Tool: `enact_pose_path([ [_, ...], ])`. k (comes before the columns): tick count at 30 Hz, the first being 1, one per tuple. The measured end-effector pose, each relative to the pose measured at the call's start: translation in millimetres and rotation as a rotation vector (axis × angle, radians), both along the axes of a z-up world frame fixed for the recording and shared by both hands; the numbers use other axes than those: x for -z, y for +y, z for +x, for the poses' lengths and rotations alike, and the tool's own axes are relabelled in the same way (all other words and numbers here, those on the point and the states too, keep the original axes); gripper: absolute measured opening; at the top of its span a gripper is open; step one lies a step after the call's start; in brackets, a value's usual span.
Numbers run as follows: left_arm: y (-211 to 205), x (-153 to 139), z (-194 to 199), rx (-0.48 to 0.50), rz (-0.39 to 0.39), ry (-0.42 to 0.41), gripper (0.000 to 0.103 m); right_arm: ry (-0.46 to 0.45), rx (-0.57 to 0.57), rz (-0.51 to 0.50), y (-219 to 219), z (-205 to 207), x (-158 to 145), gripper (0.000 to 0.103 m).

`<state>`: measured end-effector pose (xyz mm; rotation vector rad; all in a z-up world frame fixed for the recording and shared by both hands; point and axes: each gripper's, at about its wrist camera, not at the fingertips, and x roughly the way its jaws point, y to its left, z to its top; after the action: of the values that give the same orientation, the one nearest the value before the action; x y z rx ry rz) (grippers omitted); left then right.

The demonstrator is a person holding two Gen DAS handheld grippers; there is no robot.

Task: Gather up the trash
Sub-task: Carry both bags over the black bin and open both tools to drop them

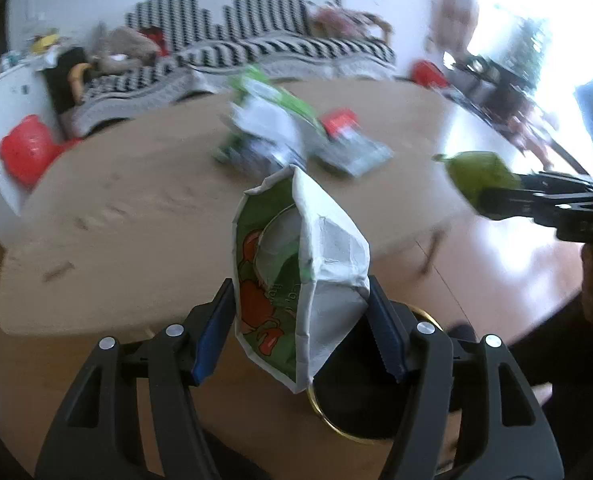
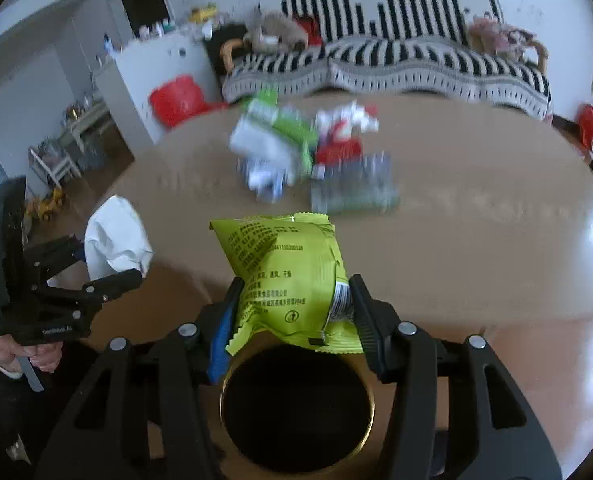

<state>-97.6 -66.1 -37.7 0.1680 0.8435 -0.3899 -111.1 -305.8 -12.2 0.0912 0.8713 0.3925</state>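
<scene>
I have a piece of trash in each tool. The left gripper (image 1: 300, 332) is clamped on a crumpled white and green snack bag (image 1: 296, 276), pinched between the blue pads with most of the bag standing beyond the fingertips. The right gripper (image 2: 292, 320) is clenched on a lime-green wrapper (image 2: 284, 276), its lower edge hanging just under the fingers.

The gold-rimmed bin (image 2: 296, 408) sits directly below and a little behind the right fingertips; in the left view it is half hidden beneath the bag. My judgement: both loads are ready to drop. To do it well, I bring each bag's low end over the dark mouth before letting go, right first since it is better centred.

More litter (image 2: 308, 160) lies on the table (image 2: 456, 248), well ahead of both fingertips.
</scene>
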Motion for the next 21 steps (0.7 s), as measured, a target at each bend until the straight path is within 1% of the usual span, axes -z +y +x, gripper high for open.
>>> enact_pose_path([
  [3,-20.4,26.0,-16.4,0.070,0.034,0.058,0.063,0.072,-0.026,-0.047,11.4,-23.7,29.9,0.052],
  [5,-29.8,42.4,-21.6,0.092,0.059,0.091,0.063,0.110,-0.030,-0.077,12.1,-29.4,45.5,0.052],
  [7,-34.7,55.8,-25.3,0.107,0.066,0.132,0.063,0.163,-0.036,-0.100,14.0,-38.2,64.7,0.052],
  [10,-39.7,79.9,-23.8,0.127,0.084,0.219,0.064,0.264,-0.058,-0.115,18.7,-43.2,91.5,0.052],
  [11,-42.3,87.1,-23.9,0.133,0.087,0.244,0.064,0.289,-0.059,-0.113,16.6,-42.2,96.3,0.052],
  [13,-47.1,97.3,-25.1,0.148,0.077,0.291,0.064,0.350,-0.059,-0.097,18.0,-41.7,108.8,0.052],
  [16,-51.5,106.5,-22.8,0.156,0.069,0.329,0.064,0.387,-0.053,-0.087,18.0,-42.4,116.3,0.053],
  [21,-59.4,113.8,-18.5,0.161,0.066,0.356,0.065,0.392,-0.034,-0.083,18.9,-37.1,116.4,0.053],
])
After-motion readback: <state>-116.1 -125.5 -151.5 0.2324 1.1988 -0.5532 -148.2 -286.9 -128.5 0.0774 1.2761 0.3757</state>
